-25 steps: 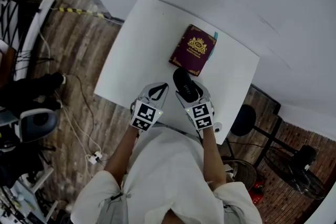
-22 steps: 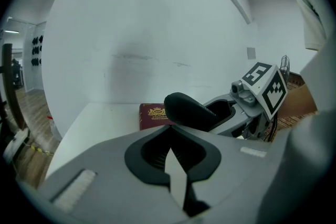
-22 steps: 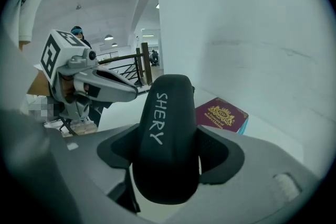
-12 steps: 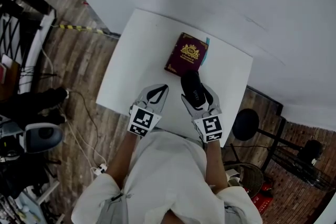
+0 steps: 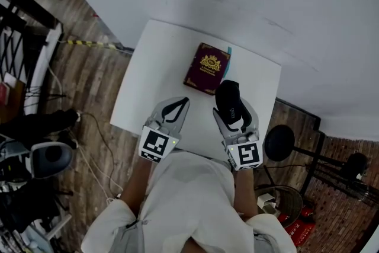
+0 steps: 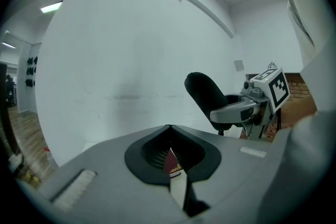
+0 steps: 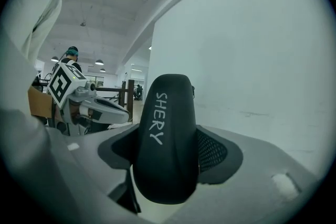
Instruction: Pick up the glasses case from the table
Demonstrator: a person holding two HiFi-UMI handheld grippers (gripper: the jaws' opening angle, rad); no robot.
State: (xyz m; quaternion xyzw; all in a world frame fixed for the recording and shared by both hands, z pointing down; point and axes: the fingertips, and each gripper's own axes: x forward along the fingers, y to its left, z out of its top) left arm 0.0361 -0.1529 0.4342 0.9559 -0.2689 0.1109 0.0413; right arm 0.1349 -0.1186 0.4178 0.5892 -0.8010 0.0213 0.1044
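Firmly clamped in the right tool [image 5: 234,107], the black glasses case [image 5: 230,101] stood tilted upward above the bench's [image 5: 153,68] near edge, toward its right corner, its white lettering facing the right gripper view. A maroon booklet [image 5: 206,68] lay just beyond it, near the far edge. The left tool [image 5: 182,102] hovered beside the near edge, tips together on nothing.

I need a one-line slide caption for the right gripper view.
Right gripper shut on the black glasses case marked SHERY, white wall behind.
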